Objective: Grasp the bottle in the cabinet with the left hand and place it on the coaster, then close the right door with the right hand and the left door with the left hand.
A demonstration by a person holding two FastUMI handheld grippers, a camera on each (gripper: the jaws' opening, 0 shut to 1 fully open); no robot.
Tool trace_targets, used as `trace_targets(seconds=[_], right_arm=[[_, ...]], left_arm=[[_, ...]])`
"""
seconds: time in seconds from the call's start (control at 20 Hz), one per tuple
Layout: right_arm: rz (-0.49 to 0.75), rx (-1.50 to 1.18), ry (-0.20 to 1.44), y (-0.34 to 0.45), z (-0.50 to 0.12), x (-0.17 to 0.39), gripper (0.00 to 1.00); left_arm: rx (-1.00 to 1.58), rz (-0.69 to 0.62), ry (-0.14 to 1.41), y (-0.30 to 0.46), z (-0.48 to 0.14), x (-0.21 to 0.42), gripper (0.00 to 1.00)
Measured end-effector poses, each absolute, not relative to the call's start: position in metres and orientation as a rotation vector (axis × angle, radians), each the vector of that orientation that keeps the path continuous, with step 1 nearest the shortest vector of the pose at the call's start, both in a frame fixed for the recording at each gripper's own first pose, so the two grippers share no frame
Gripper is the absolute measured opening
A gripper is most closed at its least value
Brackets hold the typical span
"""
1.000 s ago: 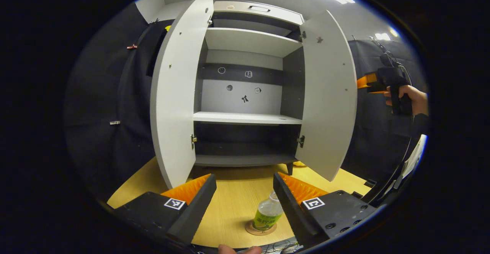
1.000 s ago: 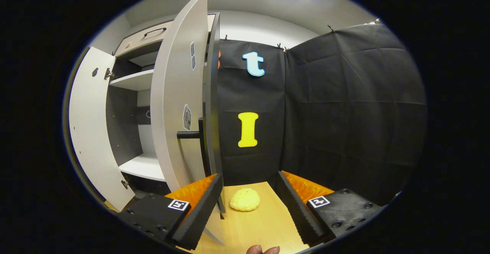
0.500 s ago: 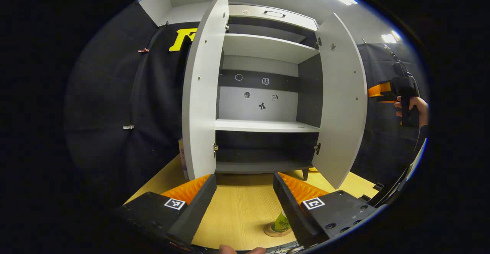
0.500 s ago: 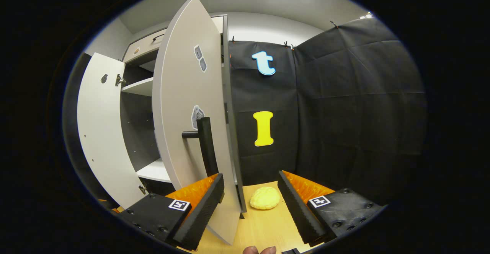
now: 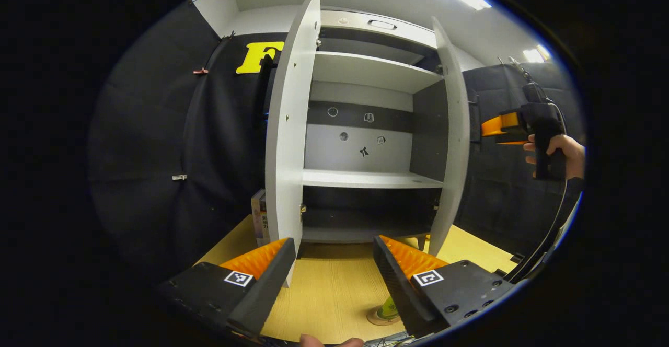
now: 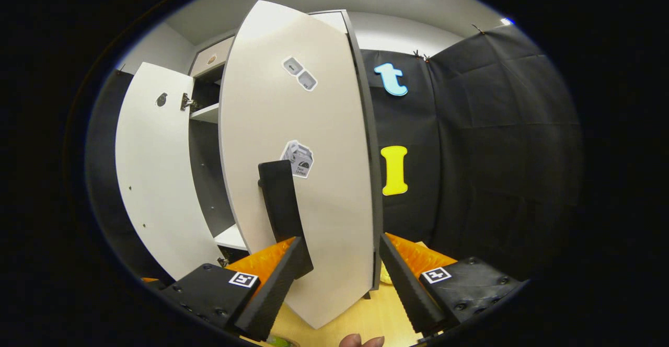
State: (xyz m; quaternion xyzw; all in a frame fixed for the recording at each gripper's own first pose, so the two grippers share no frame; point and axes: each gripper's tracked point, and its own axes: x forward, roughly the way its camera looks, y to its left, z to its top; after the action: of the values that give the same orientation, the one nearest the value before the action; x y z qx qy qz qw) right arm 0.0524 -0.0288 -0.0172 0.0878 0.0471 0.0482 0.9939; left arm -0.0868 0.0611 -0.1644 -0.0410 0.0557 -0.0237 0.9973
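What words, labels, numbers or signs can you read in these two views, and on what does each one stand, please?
Nothing here reads clearly.
Stickers on the right door: too small to read.
Back-panel stickers in the cabinet: small pictures, unreadable.
Bottle label: mostly hidden, blurred.
Box beside the cabinet: print blurred.
Square marker on the left claw: a pattern, no words.

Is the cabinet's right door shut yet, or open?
Open, partway swung in. In the left gripper view the right door stands edge-on, angled out from the cabinet, shelves visible beside it. The left door is open too.
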Motion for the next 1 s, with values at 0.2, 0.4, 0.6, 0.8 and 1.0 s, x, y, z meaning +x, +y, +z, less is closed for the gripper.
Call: trace_targets(seconds=[0.2,0.4,0.6,0.8,1.0], right_arm=[[0.145,0.141,0.079,0.005,-0.016,0.068,0.98],[0.165,0.141,0.085,0.019,-0.019,0.082,0.98],[0.166,0.148,0.085,0.030,-0.020,0.095,0.98],[0.146,0.134,0.078,0.044,-0.018,0.112,0.98],[0.124,0.103,0.067,0.052,-0.017,0.123,0.98]], left_arm=[[-0.074,-0.035,0.101,0.065,-0.163,-0.085,0.95],[-0.080,-0.017,0.098,0.070,-0.161,-0.082,0.95],[-0.065,-0.015,0.102,0.076,-0.161,-0.081,0.95],[-0.071,-0.016,0.117,0.084,-0.160,-0.081,0.95],[-0.104,-0.009,0.125,0.096,-0.155,-0.082,0.95]])
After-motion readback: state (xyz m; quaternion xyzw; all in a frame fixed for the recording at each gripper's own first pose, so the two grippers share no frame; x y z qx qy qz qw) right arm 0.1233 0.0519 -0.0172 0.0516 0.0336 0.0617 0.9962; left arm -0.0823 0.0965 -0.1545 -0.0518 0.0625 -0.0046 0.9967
